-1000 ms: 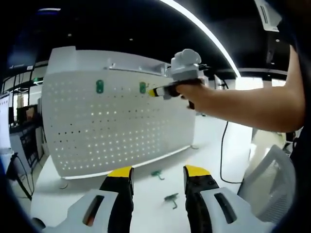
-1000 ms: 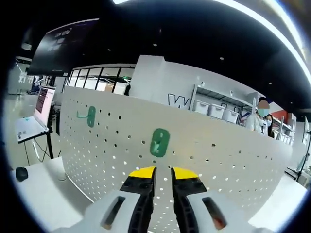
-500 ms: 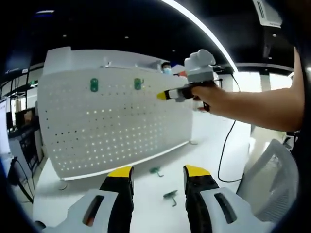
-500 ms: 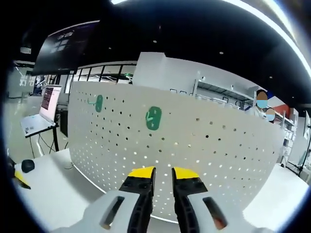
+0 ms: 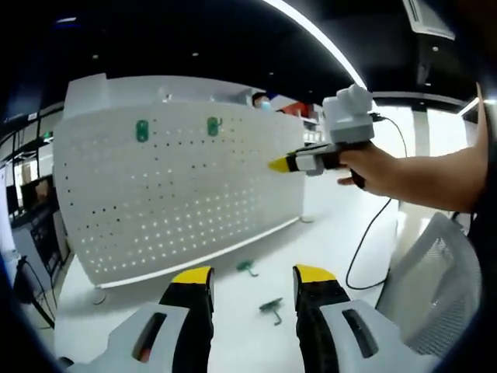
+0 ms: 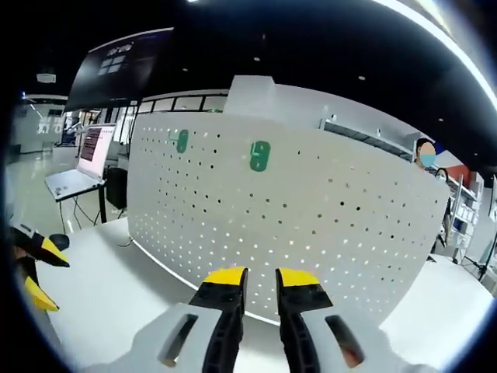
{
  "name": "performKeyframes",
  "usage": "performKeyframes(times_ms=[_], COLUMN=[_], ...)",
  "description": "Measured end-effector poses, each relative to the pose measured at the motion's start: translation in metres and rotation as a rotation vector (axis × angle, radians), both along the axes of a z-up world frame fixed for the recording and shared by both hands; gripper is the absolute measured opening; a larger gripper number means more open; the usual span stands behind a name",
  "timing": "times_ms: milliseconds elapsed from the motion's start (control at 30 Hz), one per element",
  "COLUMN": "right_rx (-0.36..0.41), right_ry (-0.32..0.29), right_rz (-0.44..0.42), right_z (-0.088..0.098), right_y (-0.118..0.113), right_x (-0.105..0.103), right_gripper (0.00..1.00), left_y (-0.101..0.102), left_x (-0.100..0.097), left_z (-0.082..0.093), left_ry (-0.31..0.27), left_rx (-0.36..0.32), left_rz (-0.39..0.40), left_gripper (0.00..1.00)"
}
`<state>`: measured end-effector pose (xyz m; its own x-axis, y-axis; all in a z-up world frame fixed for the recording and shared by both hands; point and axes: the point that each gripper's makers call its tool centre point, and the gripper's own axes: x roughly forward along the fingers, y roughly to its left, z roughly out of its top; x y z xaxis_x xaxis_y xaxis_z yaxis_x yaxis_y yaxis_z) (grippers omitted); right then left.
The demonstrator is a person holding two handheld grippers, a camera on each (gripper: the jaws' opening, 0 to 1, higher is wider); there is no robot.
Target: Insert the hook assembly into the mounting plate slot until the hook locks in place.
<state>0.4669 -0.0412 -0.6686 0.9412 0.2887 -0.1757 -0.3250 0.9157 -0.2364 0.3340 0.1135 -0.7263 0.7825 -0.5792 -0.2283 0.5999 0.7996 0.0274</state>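
Vs 1 s ago: right gripper (image 5: 281,165) sits further from the pegboard (image 5: 178,194) in the left gripper view. It was up against the right-hand green hook plate, now it hangs in open air off the board's right edge, yellow tips pointing left. In the right gripper view the board looks smaller & further off, and the mounted plate (image 6: 260,155) that was just above the fingers now sits well above them. Left gripper's yellow tips (image 6: 39,272) have come in at the left edge of that view. Left gripper view is much the same, board & desk shifted only a little.

Two green hook plates are on the board, upper row: one left (image 5: 141,130), one right (image 5: 213,126). Same pair in the right gripper view, (image 6: 182,141) & the nearer one.

Two loose green hooks lie on the white desk (image 5: 233,326) in front of the board: one (image 5: 247,267) nearer the board, other (image 5: 272,308) closer in. Both sit ahead of the left gripper (image 5: 253,273), near the gap between its fingers & toward the right finger, not touching either.

Left fingers: spread wide, nothing held. Right gripper (image 6: 253,275) fingers: narrow gap between the yellow tips, nothing in it, not gripping anything. A hand (image 5: 373,167) holds the right gripper.

Background: laptop (image 6: 81,159) on a stand left of the board.
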Motion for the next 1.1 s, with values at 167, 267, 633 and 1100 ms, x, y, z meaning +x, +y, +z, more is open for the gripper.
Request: performKeyframes(times_ms=[167,267,633,1100], right_rx=[-0.031,-0.048,-0.092,-0.122], right_ry=[0.050,0.091,0.222,0.393], right_rz=[0.049,0.091,0.271,0.478], right_z=[-0.024,-0.039,-0.081,-0.137], right_y=[0.011,0.018,0.045,0.075], right_x=[-0.013,-0.018,-0.031,-0.061], right_gripper=[0.14,0.16,0.18,0.17], left_y=[-0.001,-0.002,0.003,0.005], left_x=[0.000,0.000,0.002,0.004], left_z=[0.000,0.000,0.001,-0.001], left_ry=[0.002,0.000,-0.004,0.004], left_rx=[0.002,0.003,0.000,0.006], left_rz=[-0.003,-0.003,0.023,0.042], left_gripper=[0.42,0.42,0.42,0.42])
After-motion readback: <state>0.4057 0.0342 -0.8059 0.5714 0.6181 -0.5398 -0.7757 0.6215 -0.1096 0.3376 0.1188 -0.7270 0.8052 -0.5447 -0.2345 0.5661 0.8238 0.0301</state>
